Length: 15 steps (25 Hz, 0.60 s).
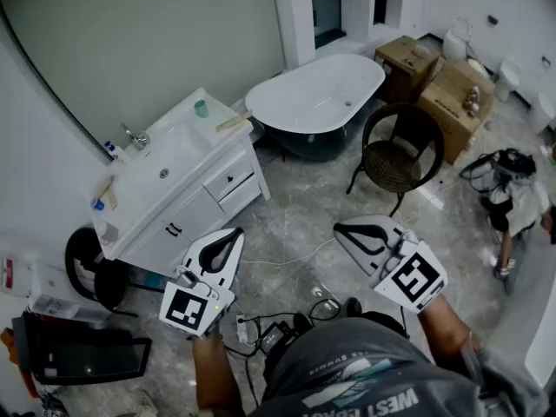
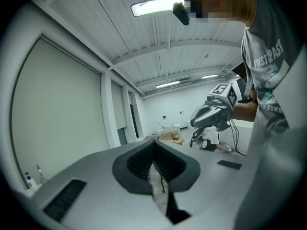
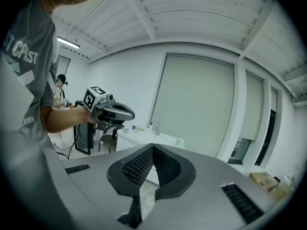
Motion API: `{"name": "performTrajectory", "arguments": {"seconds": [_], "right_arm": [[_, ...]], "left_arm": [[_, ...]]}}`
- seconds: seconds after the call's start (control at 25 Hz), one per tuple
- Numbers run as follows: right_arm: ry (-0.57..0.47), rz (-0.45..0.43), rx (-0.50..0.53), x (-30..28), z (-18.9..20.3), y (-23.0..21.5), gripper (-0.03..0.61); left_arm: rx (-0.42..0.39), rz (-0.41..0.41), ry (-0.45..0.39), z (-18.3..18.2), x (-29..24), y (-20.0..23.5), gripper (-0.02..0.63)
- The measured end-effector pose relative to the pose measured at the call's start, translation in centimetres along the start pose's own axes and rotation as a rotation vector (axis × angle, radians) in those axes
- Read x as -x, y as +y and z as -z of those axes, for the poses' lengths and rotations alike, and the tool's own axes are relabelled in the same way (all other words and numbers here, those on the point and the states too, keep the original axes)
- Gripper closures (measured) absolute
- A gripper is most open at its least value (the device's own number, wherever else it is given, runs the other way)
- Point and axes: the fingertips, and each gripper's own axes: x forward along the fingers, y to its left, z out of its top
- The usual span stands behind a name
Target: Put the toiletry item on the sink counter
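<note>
Your left gripper (image 1: 235, 234) is fully closed: its 2 jaws meet at the tips with nothing caught between them, and only floor shows through the slot behind the tips. Your right gripper (image 1: 340, 228) is pressed shut in the same way and is just as empty. You hold both out in front of you over the grey marbled floor (image 1: 295, 200), well apart from each other, with their tips pointing away from your body. The sink counter (image 1: 178, 118) stands to your front left against the wall, well apart from both grippers. No toiletry item is in your grip, and the small items in view all sit on that counter. 1 green cup (image 1: 201, 108) stands upright near the back edge. 1 blue-capped bottle (image 1: 109, 148) stands at the back near the faucet (image 1: 135, 136). 1 pale stick-shaped item (image 1: 233, 122), too small to identify, lies at the end nearest the white bathtub (image 1: 317, 94). You cannot tell which of these the task means. A dark wicker chair (image 1: 395, 159) stands to the right of the tub, with 2 cardboard boxes (image 1: 447, 94) behind it.
</note>
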Motion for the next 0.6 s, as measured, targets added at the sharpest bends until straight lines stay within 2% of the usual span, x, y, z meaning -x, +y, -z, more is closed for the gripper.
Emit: {"name": "performTrajectory", "arguments": {"seconds": [0.6], "right_arm": [[-0.001, 0.006, -0.017, -1.05, 0.03, 0.21, 0.549]], "left_arm": [[0.011, 0.009, 0.005, 0.80, 0.26, 0.71, 0.611]]}}
